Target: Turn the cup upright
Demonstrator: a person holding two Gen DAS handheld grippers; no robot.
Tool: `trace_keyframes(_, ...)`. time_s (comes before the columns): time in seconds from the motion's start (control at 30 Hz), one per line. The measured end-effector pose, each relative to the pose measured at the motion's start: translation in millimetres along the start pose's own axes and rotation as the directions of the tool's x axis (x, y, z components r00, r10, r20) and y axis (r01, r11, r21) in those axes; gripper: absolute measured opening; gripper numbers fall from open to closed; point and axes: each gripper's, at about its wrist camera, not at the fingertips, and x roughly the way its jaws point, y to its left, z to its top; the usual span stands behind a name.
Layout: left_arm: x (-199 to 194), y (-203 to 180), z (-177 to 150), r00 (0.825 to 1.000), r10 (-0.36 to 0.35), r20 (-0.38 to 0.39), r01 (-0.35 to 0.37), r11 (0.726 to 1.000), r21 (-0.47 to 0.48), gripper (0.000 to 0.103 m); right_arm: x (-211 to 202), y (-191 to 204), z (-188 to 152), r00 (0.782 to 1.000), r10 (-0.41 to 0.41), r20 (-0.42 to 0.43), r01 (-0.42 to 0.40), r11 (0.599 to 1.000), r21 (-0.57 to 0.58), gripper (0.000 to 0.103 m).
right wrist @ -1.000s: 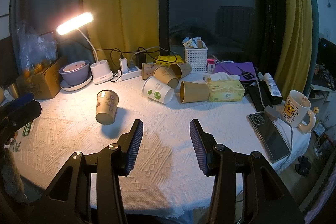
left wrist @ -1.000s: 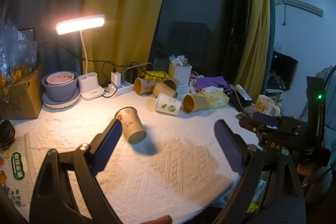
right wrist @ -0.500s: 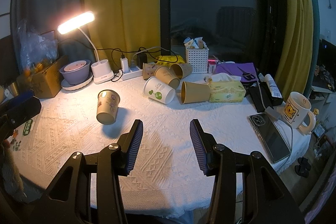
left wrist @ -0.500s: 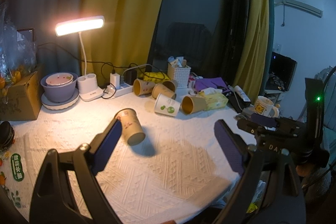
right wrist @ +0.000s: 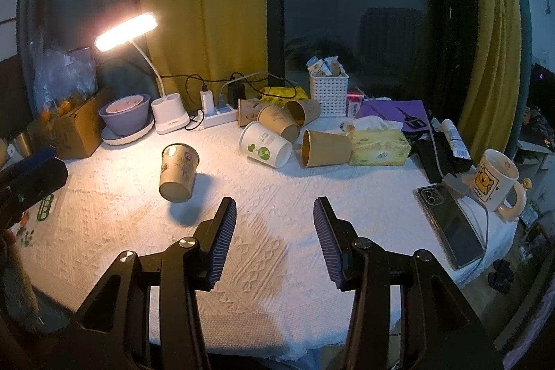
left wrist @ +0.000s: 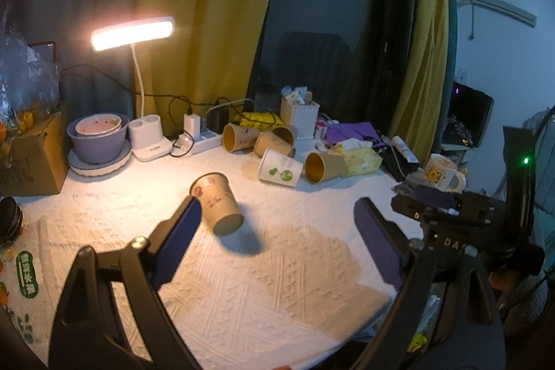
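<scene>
Almost nothing has moved since a moment ago: the paper cup (left wrist: 216,203) lies where it did, and your two tools hang in nearly the same spots over the table.

You hold the left gripper (left wrist: 277,233) with its jaws wide apart, and nothing is between them. The cup sits on its side on the white cloth (left wrist: 263,293), with its closed bottom toward you and its open mouth toward the lamp (left wrist: 132,33). From the left camera it looks just past the tip of the left finger, but you cannot tell if they touch. The wide gap is probably there so the cup can fit between the pads.

Your right gripper (right wrist: 274,233) is also open and empty. It waits near the table edge, well apart from the cup (right wrist: 178,171), likely so it stays out of the way.

More cups lie in a pile (right wrist: 277,130) near the white basket (right wrist: 329,88), next to the tissue box (right wrist: 378,148). A mug (right wrist: 494,184) and a phone (right wrist: 449,226) sit far to the right, away from the work.

The cup is not yet standing up, so the job looks barely begun. Next you likely need to bring the left jaws around its sides
</scene>
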Motion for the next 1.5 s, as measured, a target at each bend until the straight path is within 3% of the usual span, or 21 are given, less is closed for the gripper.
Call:
trace_keyframes(0.4, 72.1, 23.8, -7.8, 0.990, 0.040, -0.138, -0.043, 0.999, -0.017, 0.091, 60.1, -13.1, 0.3, 0.996, 0.022, -0.083, -0.023, 1.000, -0.007, 0.049)
trace_keyframes(0.83, 155.0, 65.0, 9.0, 0.966, 0.114, -0.232, -0.132, 0.989, -0.060, 0.091, 136.1, -28.9, 20.0, 0.987, 0.048, -0.156, -0.047, 0.999, 0.012, 0.049)
trace_keyframes(1.37, 233.7, 91.6, -3.2, 0.913, 0.140, -0.383, -0.193, 0.976, -0.105, 0.090, 204.5, -42.1, 24.5, 0.967, 0.112, -0.230, -0.100, 0.993, 0.061, 0.049)
trace_keyframes(1.5, 245.6, 95.4, -10.4, 0.901, 0.102, -0.422, -0.167, 0.979, -0.120, 0.089, 213.7, -41.8, 23.8, 0.962, 0.123, -0.244, -0.109, 0.992, 0.069, 0.049)
